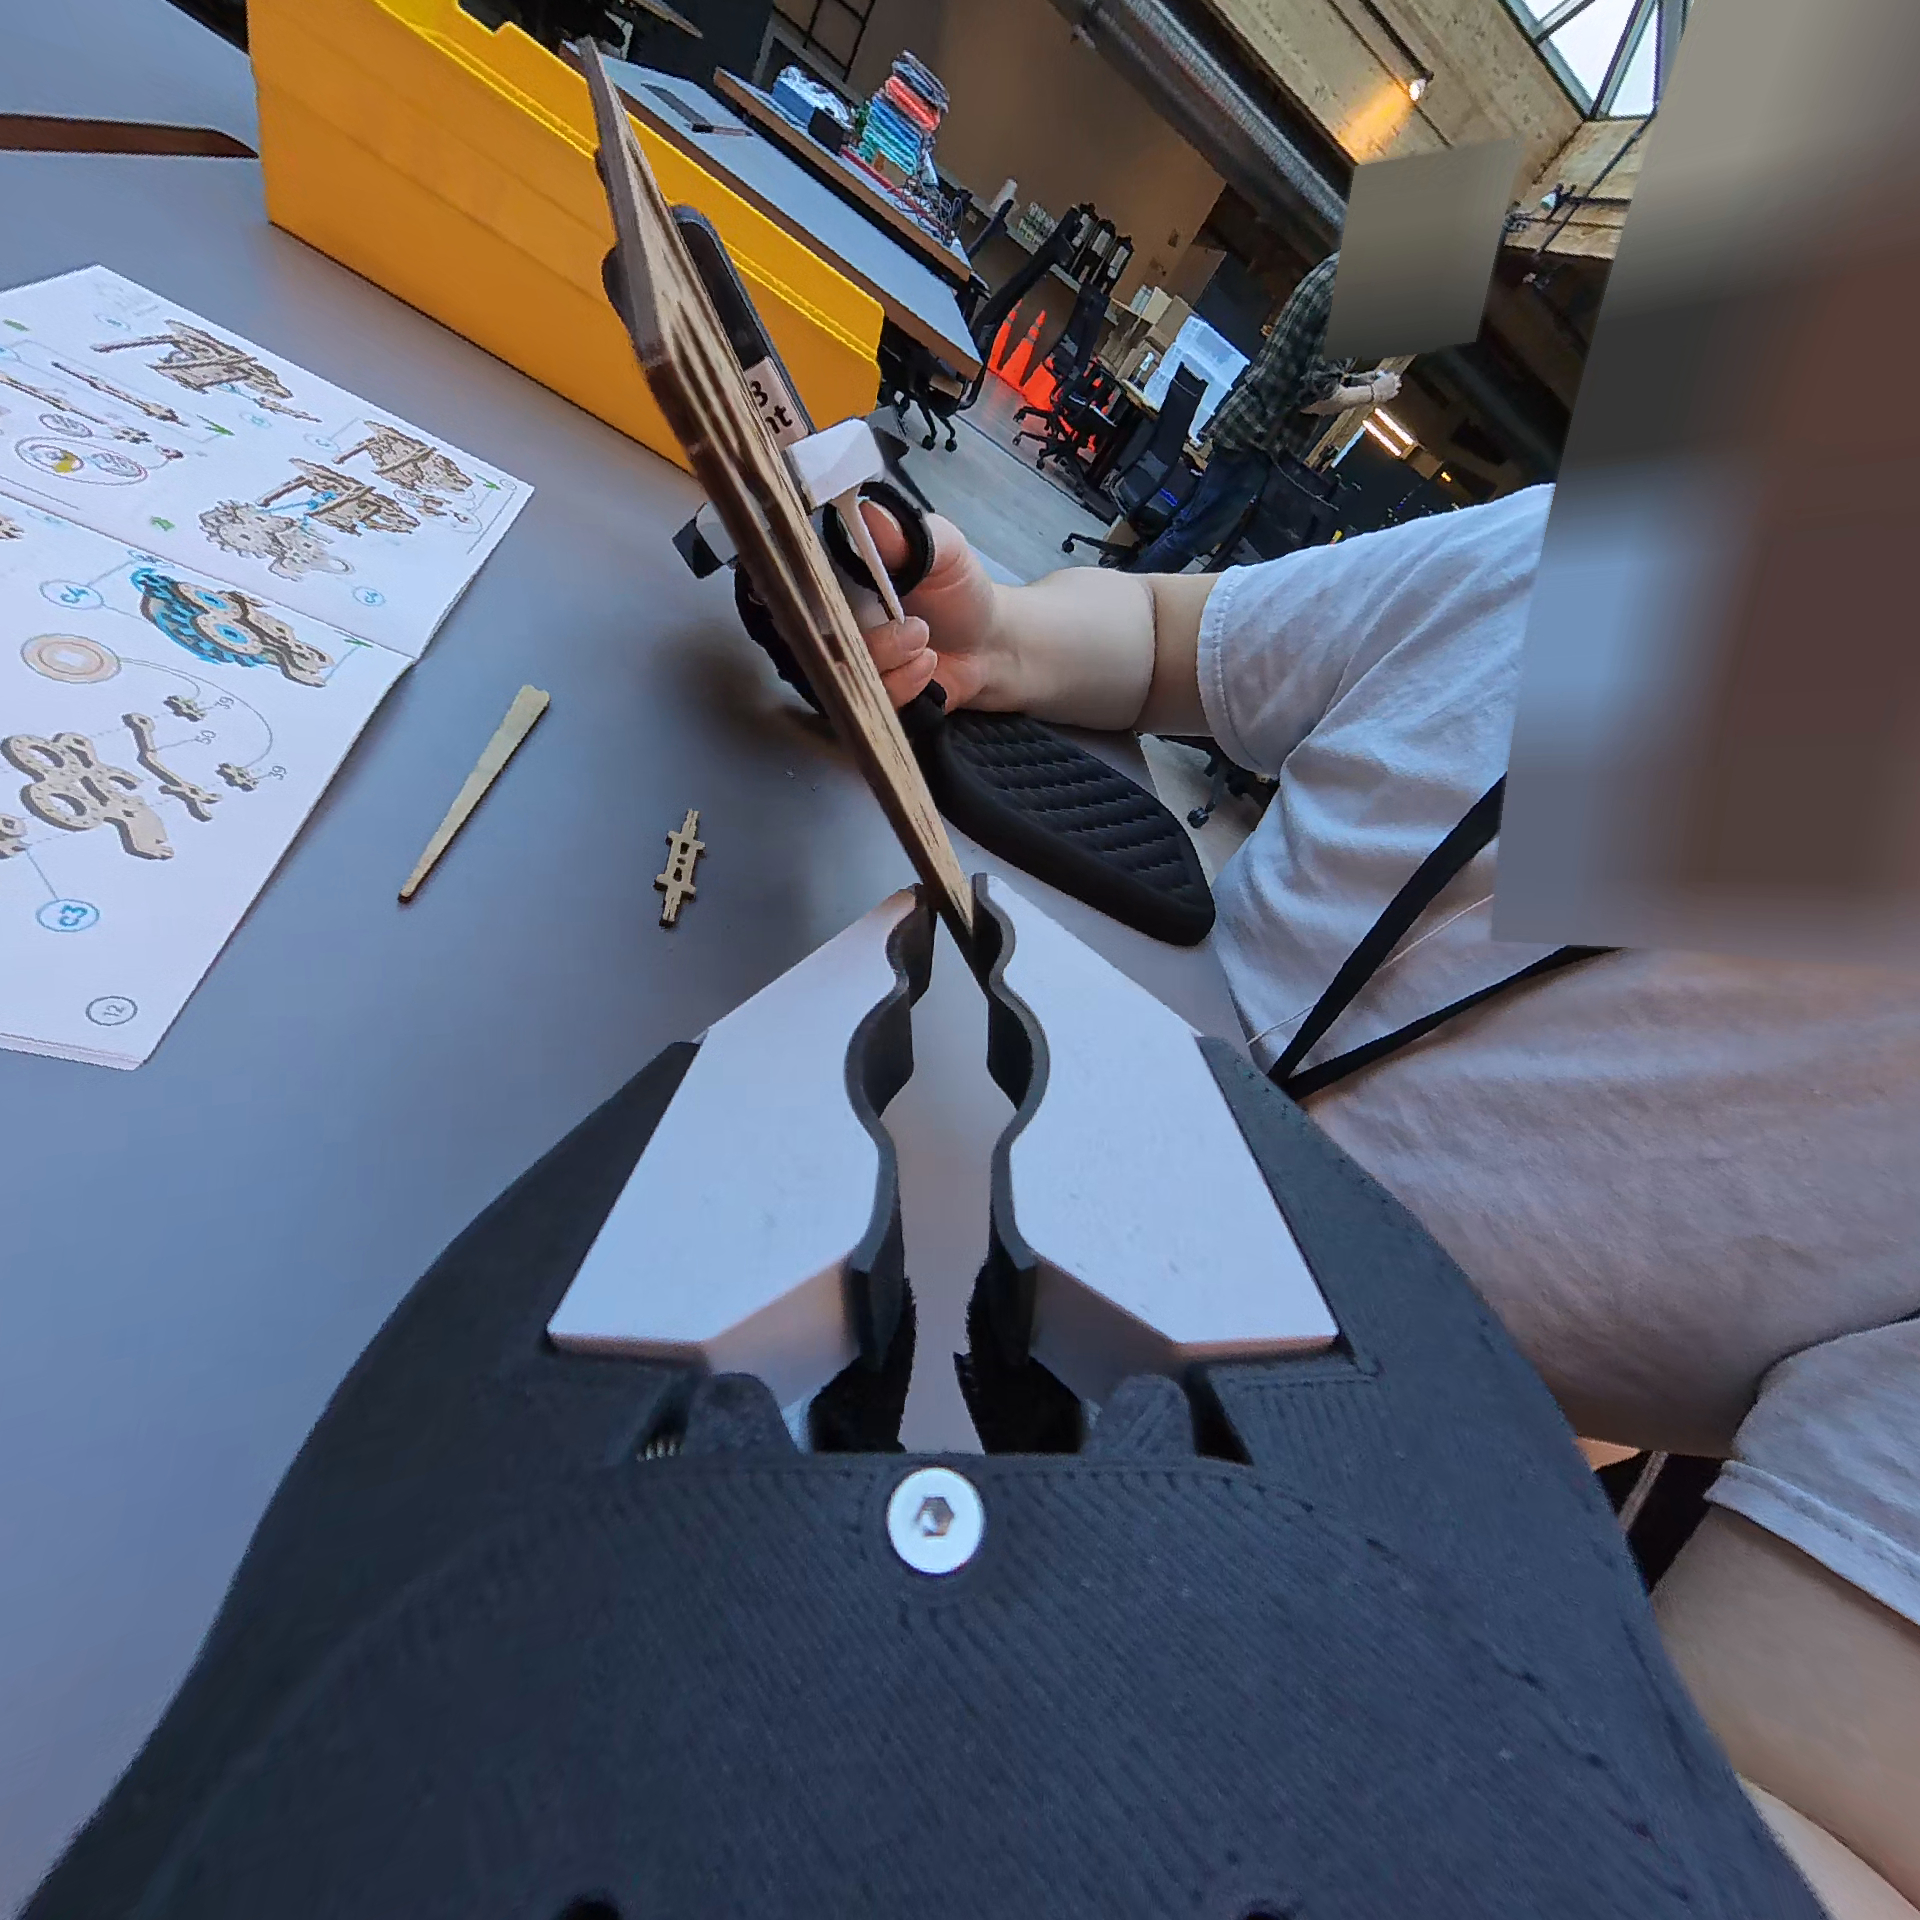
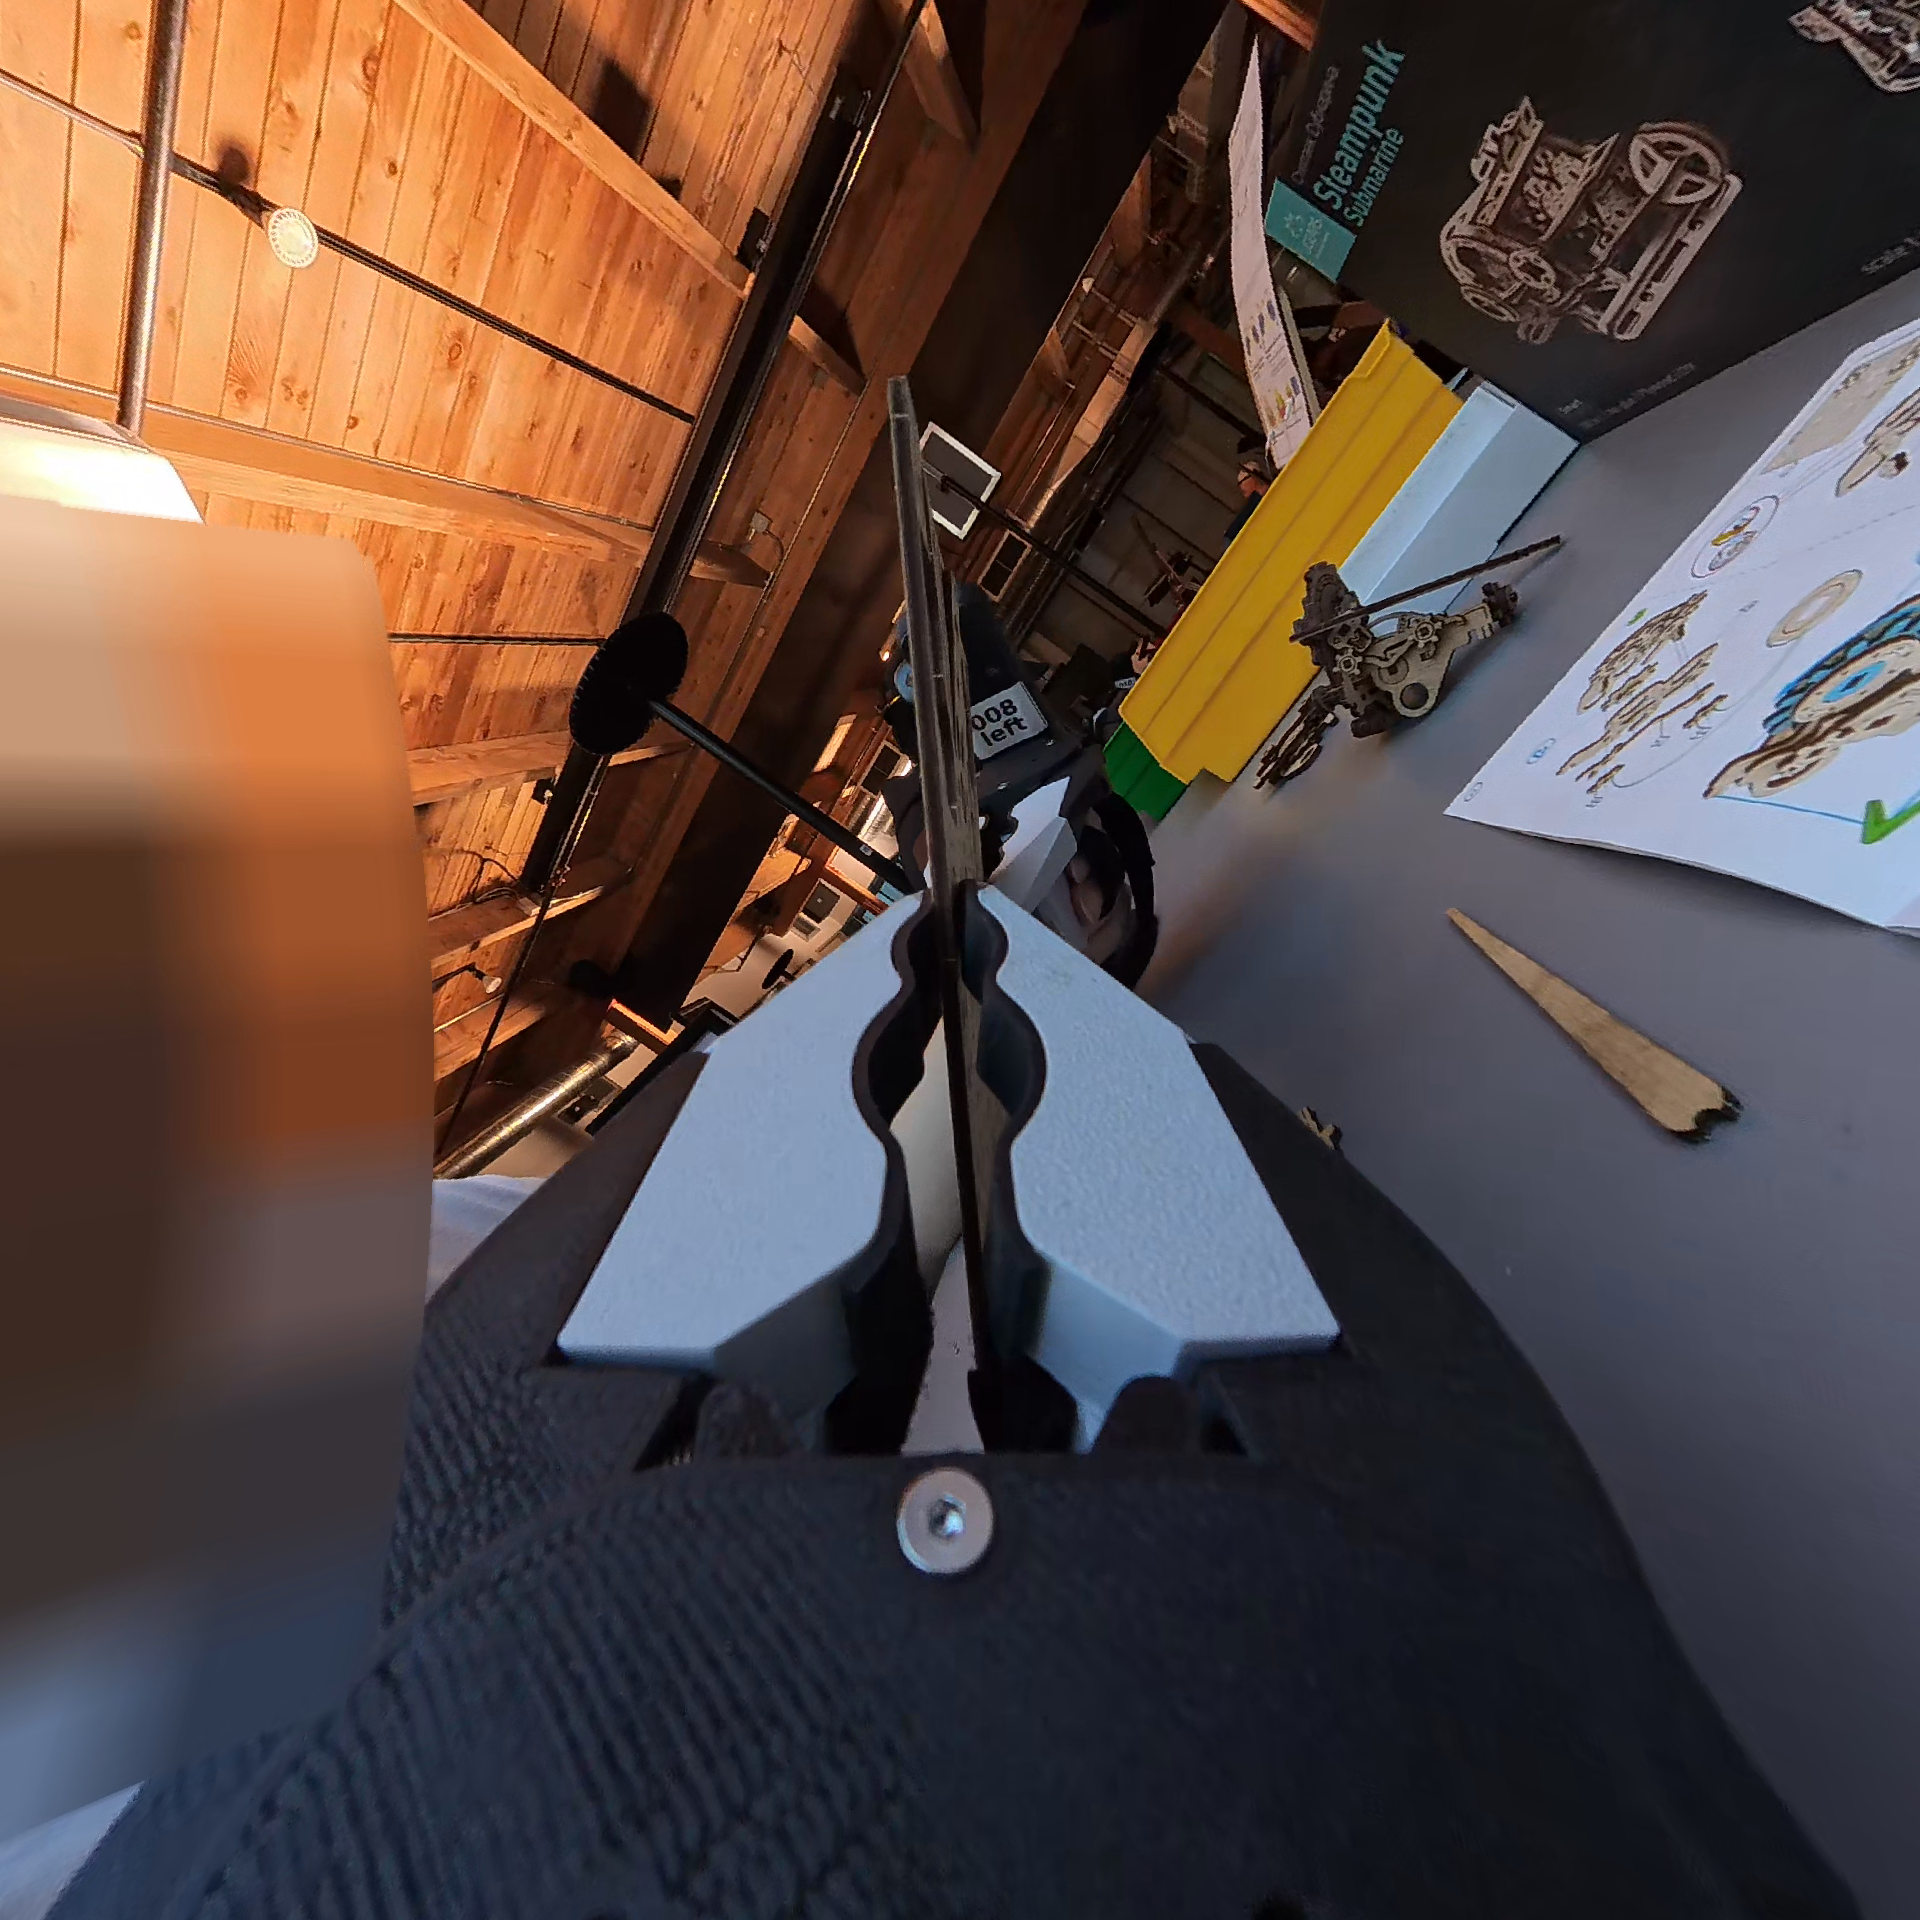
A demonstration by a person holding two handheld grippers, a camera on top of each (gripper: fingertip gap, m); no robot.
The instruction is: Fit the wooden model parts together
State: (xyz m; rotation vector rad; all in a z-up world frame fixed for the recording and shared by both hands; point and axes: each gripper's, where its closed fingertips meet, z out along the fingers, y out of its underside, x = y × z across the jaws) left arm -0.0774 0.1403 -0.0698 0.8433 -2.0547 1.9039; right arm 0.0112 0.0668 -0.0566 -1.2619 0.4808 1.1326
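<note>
Wooden sheet [image 1: 727,436] — a thin, flat plywood panel of laser-cut model parts — is held up in the air above a grey table [image 1: 312,1195], seen edge-on from both wrist views. The left gripper [image 1: 948,914] pinches one edge of the sheet at its very fingertips; the right gripper [image 2: 948,914] is clenched on the opposite edge, with the wood running deeper between its fingers. So both grippers grasp the same sheet, one at each end, and it spans the gap between them. The sheet looks light and fairly stiff, but thin enough to flex or snap if twisted, and its cut lines probably make it weaker along the part outlines. The safest hold is likely on the solid border, not on a part that is meant to be pressed out. On the table lie a tapered wooden stick [image 1: 478,795] and a small notched wooden piece [image 1: 681,868], near an open instruction booklet [image 1: 208,644]. A part-built wooden model [image 2: 1382,665] stands farther off, beside a yellow bin [image 1: 520,208] and a dark box [image 2: 1621,187].
</note>
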